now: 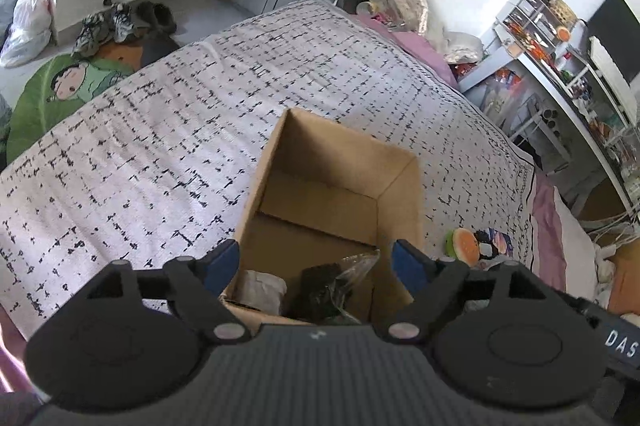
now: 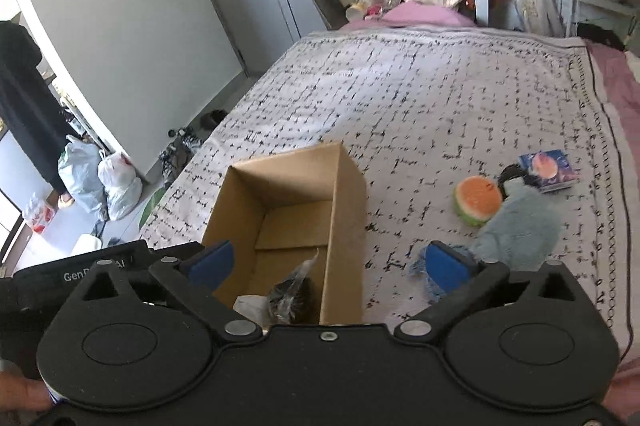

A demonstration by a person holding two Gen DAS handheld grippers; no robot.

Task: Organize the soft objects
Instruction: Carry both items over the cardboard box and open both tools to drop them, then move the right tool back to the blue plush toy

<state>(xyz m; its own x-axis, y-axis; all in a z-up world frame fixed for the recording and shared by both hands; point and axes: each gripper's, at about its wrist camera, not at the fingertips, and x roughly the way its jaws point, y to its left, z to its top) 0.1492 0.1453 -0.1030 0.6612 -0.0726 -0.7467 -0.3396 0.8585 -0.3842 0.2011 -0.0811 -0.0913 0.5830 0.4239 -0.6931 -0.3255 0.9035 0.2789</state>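
Note:
An open cardboard box stands on the patterned bedspread. At its near end lie a dark furry item in clear wrap and a white soft item. My left gripper hangs open over that end, holding nothing. My right gripper is also open and empty, straddling the box's right wall. Right of the box, on the bedspread, lie an orange-and-green plush, a grey-blue fluffy cloth and a small blue printed pack.
The bed's far edge meets pink bedding and clutter by the wall. A cluttered shelf unit stands to the right. On the floor to the left are shoes, plastic bags and a green rug.

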